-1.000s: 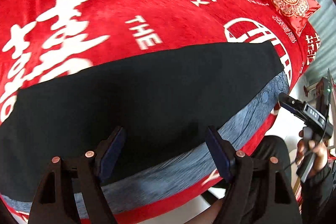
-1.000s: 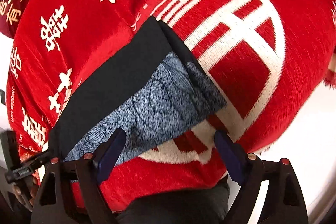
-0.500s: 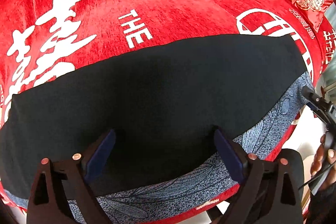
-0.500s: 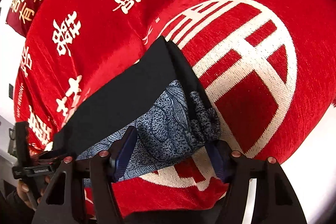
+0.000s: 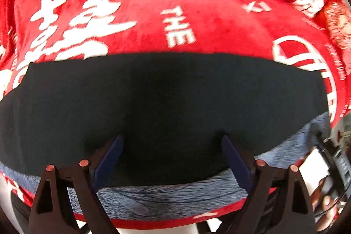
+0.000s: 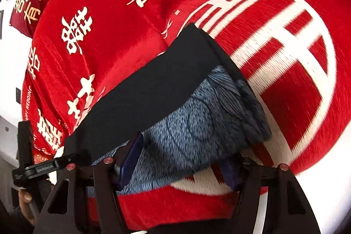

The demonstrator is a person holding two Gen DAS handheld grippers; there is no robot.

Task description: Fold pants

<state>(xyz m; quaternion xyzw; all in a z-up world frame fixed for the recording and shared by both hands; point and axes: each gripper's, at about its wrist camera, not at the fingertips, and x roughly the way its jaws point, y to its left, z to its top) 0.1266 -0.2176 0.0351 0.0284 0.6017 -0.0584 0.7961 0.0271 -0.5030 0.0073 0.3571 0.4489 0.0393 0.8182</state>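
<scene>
The red bedspread with white lettering fills both views. On it lie the pants, a long dark band running across the middle of the left wrist view, with a blue patterned layer showing along the lower edge. In the right wrist view the same pants run from the lower left up to the centre, and their blue end is bunched at the lower middle of the frame.

The left gripper hangs over the dark cloth; its fingers stand wide apart and are easing inward, with cloth beneath but nothing pinched. The right gripper has its fingers clamped on the bunched blue end.

The main risk, as I judge it, is an uneven fold. If the right fingers hold only the blue layer, the dark layer may stay behind and slide. If the left fingers close on flat cloth mid-length, they may catch one layer only, or the bedspread too, and drag it along.

A second earlier the right fingers stood wide over flat blue cloth; now they have drawn in and gathered it. The left view has shifted, showing more of the dark band.
</scene>
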